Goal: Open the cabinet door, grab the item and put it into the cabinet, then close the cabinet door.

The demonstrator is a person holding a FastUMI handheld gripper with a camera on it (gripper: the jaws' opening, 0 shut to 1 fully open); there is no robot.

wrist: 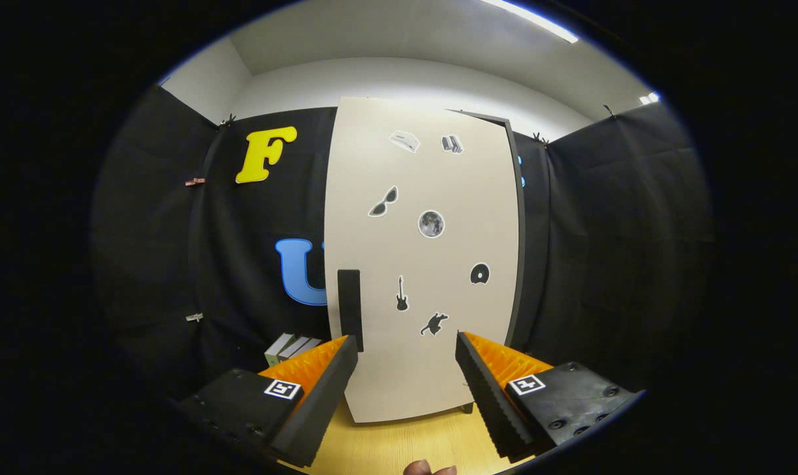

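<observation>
The gripper [407,369] has its fingers spread wide with nothing between them, aimed at the cabinet door [422,257] just ahead. The door stands pale and tall, swung a little off its dark frame on the far side, with a dark vertical handle [349,309] near its lower edge, just above the tip of the left finger. Small stickers dot the door: sunglasses, a moon, a guitar, a disc, an animal and two more near the top. Beside the door, behind the left finger, a few book-like items [292,347] stand on the wooden tabletop [399,445]; which is the item to store I cannot tell. Black cloth walls the booth, with small clips pinned on it, under a white ceiling and a strip light [534,20]. Fingertips of a hand [429,469] show at the table's near edge
</observation>
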